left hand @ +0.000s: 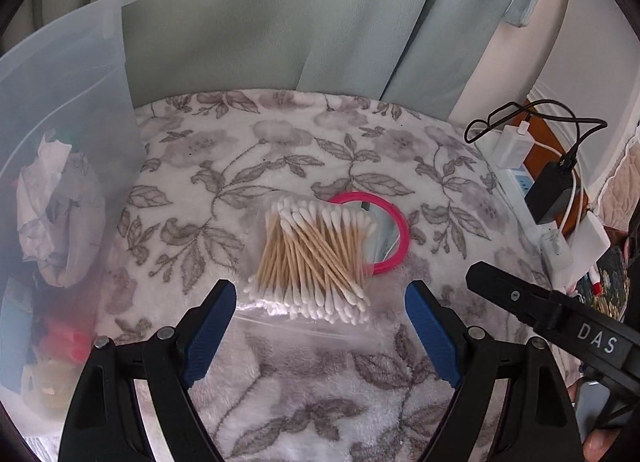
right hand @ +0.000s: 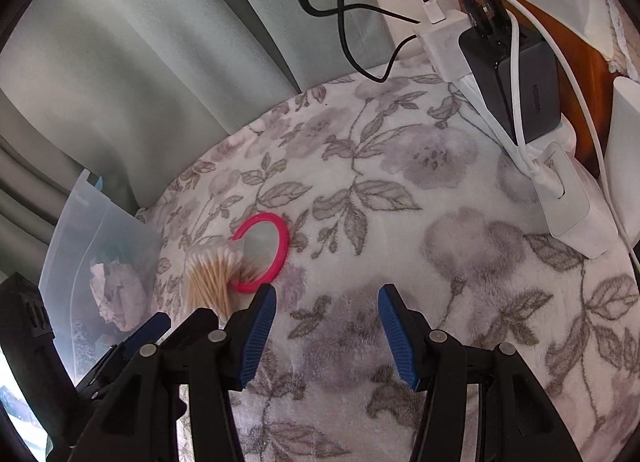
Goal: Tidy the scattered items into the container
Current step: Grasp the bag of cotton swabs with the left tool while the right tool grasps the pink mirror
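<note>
I am holding my left gripper (left hand: 320,326) low over the flowered blanket (left hand: 280,166), and its blue fingers (left hand: 208,334) are standing wide apart with nothing between them. Just in front of them a clear bag of cotton swabs (left hand: 312,258) is lying on the blanket, partly covering a round pink mirror (left hand: 394,238). The plastic container (left hand: 60,166) is standing at my left, near the swabs, and crumpled paper (left hand: 48,198) is lying inside it. My right gripper (right hand: 326,332) is also staying apart and empty above the blanket, with the mirror just beyond its left finger. White and black chargers (right hand: 520,102) are sitting along the right edge.
</note>
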`<state>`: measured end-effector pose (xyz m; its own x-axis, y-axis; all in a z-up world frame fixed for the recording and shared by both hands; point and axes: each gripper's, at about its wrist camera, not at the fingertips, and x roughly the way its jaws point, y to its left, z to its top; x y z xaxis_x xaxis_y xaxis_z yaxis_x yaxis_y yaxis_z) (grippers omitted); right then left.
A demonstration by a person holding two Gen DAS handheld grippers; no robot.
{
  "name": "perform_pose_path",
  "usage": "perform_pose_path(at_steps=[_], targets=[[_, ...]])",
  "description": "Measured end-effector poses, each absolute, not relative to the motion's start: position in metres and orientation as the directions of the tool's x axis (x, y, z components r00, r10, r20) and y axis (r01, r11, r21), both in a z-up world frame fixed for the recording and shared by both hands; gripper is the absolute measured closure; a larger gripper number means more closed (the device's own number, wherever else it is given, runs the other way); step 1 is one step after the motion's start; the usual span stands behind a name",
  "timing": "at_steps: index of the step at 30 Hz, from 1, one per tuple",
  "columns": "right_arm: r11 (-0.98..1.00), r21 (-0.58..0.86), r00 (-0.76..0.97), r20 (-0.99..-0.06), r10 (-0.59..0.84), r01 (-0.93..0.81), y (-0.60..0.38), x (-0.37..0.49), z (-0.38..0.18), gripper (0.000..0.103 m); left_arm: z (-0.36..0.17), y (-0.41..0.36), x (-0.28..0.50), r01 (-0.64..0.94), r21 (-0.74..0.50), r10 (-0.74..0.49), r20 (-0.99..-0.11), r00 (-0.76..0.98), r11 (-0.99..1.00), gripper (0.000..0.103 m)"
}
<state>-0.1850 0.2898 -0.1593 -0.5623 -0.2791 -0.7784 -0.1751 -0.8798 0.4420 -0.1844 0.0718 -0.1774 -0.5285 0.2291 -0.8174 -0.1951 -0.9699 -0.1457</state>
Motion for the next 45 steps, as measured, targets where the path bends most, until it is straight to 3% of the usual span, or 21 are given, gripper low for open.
perform_pose_path(at_steps=[15, 26, 38, 45], targets=[[-0.918, 0.395, -0.542, -0.781, -0.31, -0.045, 0.251, -0.222, -0.171, 0.045, -0.196, 0.03, -0.201, -0.069, -0.122, 0.14, -0.828, -0.543, -0.99, 0.016], [-0.95, 0.296, -0.541, -0.786, -0.299, 0.095, 0.228, -0.24, -0.172, 0.023, -0.196, -0.003, -0.202, -0.002, -0.157, 0.131, -0.818, -0.559, -0.988, 0.017], [-0.936, 0.123, -0.506, -0.814, -0.285, 0.331, 0.207, -0.247, -0.175, 0.019, -0.188, -0.009, -0.185, -0.013, -0.169, 0.147, -0.814, -0.562, -0.986, 0.017], [-0.918, 0.109, -0.508, -0.805, -0.306, 0.381, 0.204, -0.248, -0.178, 0.017, -0.189, -0.006, -0.187, -0.021, -0.156, 0.141, -0.815, -0.562, -0.987, 0.017]])
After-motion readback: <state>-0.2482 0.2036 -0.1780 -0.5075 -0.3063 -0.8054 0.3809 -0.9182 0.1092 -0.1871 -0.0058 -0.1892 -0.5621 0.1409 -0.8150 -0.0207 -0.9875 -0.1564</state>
